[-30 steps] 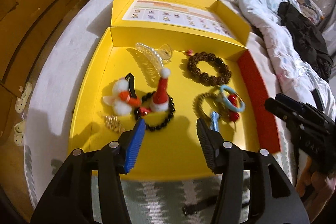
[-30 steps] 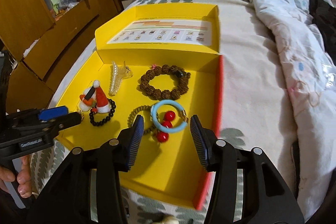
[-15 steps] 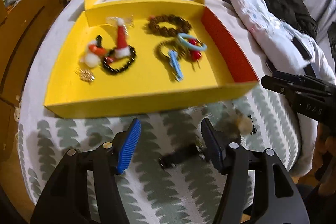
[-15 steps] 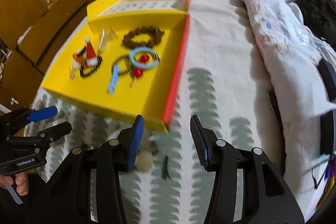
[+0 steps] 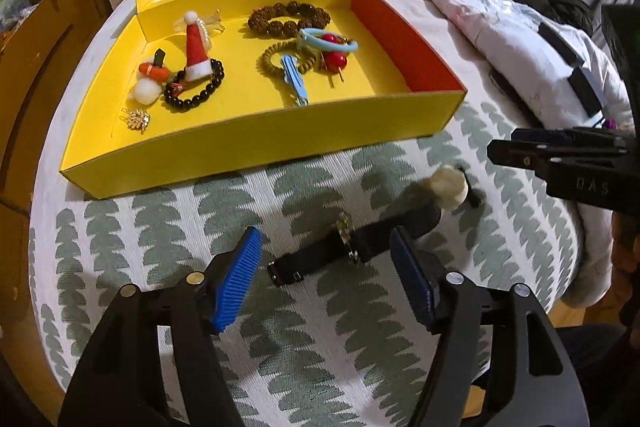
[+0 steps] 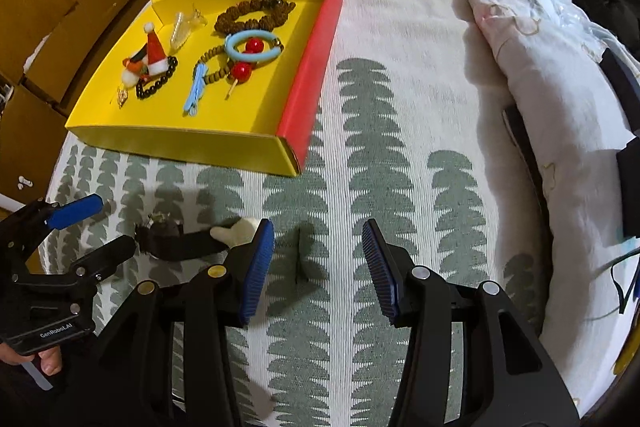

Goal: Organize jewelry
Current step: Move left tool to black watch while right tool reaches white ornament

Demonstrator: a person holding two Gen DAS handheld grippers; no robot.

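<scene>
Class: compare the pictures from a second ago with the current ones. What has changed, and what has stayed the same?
Both grippers drew back from over the yellow tray to the patterned bedspread in front of it. The left gripper, its jaws opening, now frames the black hair clip, not gripping it. The right gripper stays empty. The tray's jewelry is unmoved.

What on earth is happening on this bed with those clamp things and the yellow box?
A person is sorting jewelry with a hand-held gripper in each hand. Most pieces already lie in the yellow box: bead bracelets, a blue clip, a Santa-hat clip. A black hair clip with a cream pompom still lies outside on the bedspread. The left gripper hangs over it, jaws opening, nothing gripped. The right gripper is open above a small dark pin.
</scene>
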